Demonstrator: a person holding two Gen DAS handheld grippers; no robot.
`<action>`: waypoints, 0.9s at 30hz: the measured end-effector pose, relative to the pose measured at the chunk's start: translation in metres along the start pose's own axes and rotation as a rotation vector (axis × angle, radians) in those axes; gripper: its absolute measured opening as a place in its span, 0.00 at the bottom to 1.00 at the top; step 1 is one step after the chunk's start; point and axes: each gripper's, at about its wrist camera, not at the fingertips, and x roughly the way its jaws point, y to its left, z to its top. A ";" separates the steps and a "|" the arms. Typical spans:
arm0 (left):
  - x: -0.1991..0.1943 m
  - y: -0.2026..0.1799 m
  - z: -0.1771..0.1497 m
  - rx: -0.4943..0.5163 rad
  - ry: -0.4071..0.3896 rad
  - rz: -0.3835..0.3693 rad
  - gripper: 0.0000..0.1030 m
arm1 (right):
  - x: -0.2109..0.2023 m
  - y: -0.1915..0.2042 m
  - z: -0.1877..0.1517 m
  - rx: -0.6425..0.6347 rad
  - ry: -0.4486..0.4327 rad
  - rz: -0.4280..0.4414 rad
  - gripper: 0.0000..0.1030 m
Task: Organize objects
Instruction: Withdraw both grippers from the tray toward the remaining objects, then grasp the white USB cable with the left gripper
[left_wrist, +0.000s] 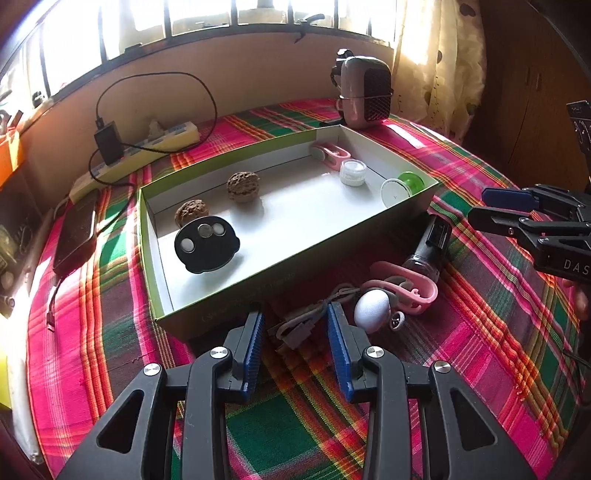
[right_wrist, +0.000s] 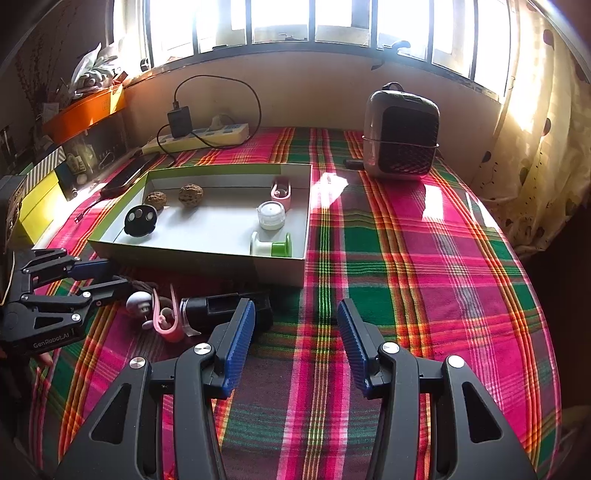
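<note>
From the left wrist, the left gripper stands open and empty over a grey cord half hidden between its fingers, beside a white ball and pink clip in front of the box. From the right wrist, the right gripper is open, holding nothing, above bare cloth; its left finger cuts off a black gadget, hard to identify.

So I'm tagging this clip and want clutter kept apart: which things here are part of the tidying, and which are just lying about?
Part of the job:
- box, holding two walnuts, black disc, small jar, spool, pink clip
- still out on the cloth: white ball, pink clip, black cylinder, grey cord

Lying about:
- power strip
- heater
- phone
</note>
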 end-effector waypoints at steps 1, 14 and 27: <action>0.001 -0.001 0.001 0.014 0.002 0.004 0.32 | 0.001 0.000 0.000 0.000 0.003 0.000 0.47; 0.010 -0.009 0.007 0.100 0.028 -0.027 0.33 | 0.010 -0.001 -0.001 0.023 0.021 -0.004 0.47; 0.011 -0.010 0.008 0.078 0.043 -0.082 0.33 | 0.016 0.002 -0.004 0.030 0.041 -0.009 0.47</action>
